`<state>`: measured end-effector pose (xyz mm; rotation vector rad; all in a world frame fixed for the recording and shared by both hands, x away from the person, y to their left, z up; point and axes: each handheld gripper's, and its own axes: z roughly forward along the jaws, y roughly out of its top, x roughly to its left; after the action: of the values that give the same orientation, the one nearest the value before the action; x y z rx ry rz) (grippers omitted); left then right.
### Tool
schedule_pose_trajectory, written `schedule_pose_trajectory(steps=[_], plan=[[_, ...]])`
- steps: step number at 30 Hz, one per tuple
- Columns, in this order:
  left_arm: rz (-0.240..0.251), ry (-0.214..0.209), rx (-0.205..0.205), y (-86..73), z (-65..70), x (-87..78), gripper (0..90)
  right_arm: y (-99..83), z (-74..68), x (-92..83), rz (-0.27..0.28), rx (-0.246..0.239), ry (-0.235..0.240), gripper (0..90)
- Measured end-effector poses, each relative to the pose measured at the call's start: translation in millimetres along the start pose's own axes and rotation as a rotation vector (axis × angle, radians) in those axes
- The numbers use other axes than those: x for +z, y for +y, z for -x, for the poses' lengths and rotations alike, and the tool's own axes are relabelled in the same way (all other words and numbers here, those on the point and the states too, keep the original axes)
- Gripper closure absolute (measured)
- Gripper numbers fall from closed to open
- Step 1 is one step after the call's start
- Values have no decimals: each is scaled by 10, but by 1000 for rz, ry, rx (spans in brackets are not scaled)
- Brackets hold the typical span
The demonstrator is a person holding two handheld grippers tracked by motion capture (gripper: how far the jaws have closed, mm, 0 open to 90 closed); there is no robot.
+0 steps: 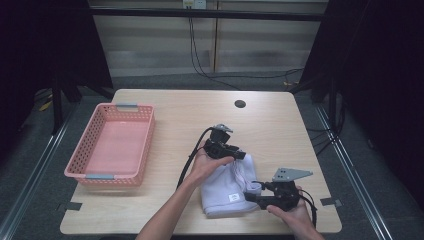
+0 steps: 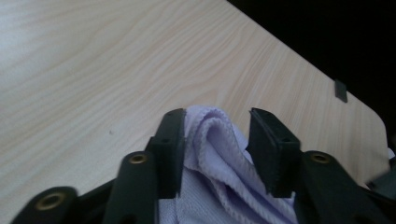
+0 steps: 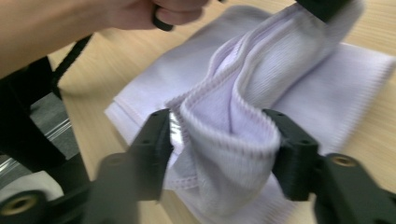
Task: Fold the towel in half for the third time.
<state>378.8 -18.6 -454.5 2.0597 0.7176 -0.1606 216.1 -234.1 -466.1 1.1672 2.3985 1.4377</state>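
Lavender towel (image 1: 227, 187) is laid, folded, near the front edge of the bench (image 1: 175, 115), toward its right corner. Its raised fold is seen between the jaws of the left gripper (image 2: 217, 140), which stand parted, one pad touching the cloth and the other clear of it. A bunched fold is also seen between the spread jaws of the right gripper (image 3: 224, 140), the cloth sagging loosely, so it is released rather than clamped. A pink basket (image 1: 92, 145) is set well apart, by the left edge.
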Motion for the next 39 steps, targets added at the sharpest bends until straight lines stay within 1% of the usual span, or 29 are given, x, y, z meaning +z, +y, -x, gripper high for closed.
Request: schedule_pose_trajectory(steps=[3,5,7,9,10,11,12,13,14,15,16,19,20,21,22,23,25,26,27,28,29,30,31,33,34,35,36,37,39], plan=[[30,17,-5,18,-23,-146,439,36,64,-31,-20,21,-6,327],[42,39,-13,-5,-50,-274,435,70,87,-47,-3,23,-22,309],[42,50,-22,-59,-64,-382,436,130,125,-45,-5,15,-47,268],[18,56,9,-162,-46,-505,528,250,203,-18,2,-3,-99,242],[11,53,29,-228,-29,-564,558,301,232,12,0,-6,-106,228],[9,47,30,-302,-6,-616,558,301,232,12,0,-6,-106,228],[-5,32,42,-449,35,-702,596,411,292,104,-6,-7,-120,231],[-5,32,42,-449,35,-702,615,411,292,104,-6,-7,-120,231],[-17,32,52,-521,64,-742,615,467,321,160,-6,-1,-122,232],[-27,23,57,-590,96,-777,618,578,392,273,-10,-2,-142,230],[-34,17,58,-655,137,-801,618,578,392,273,-10,-2,-142,230],[-76,2,81,-843,302,-852,600,705,483,424,-15,19,-151,228],[-88,-5,96,-907,370,-866,592,730,503,473,-26,18,-154,225],[-96,-28,107,-972,425,-881,561,742,540,576,-63,-9,-197,237],[-95,-38,107,-1033,481,-894,561,742,540,576,-63,-9,-197,237],[-103,-58,108,-1089,525,-900,547,732,561,622,-81,-23,-225,253],[-144,-82,152,-1202,610,-899,501,690,635,667,-89,-10,-216,291],[-165,-92,160,-1235,619,-889,484,659,667,666,-79,-13,-230,373],[-179,-72,146,-1311,633,-845,473,641,689,663,-78,-10,-231,445],[-182,-69,139,-1339,633,-818,438,595,732,656,-78,5,-247,565],[-204,-26,165,-1355,642,-791,439,573,748,650,-84,4,-248,612],[-193,-31,180,-1359,636,-774,450,532,777,641,-89,11,-246,640],[-193,-31,180,-1359,636,-774,447,532,777,641,-89,11,-246,640],[-199,13,210,-1343,628,-748,473,448,842,611,-103,16,-251,713],[-205,13,216,-1331,619,-737,483,420,866,598,-109,22,-248,743],[-195,50,230,-1325,618,-726,503,399,883,579,-108,22,-244,759],[-198,70,244,-1319,602,-717,547,383,892,557,-109,23,-248,763],[-193,65,252,-1307,570,-706,549,368,901,535,-109,22,-255,764],[-183,79,241,-1275,511,-693,562,337,925,483,-116,21,-260,760]])
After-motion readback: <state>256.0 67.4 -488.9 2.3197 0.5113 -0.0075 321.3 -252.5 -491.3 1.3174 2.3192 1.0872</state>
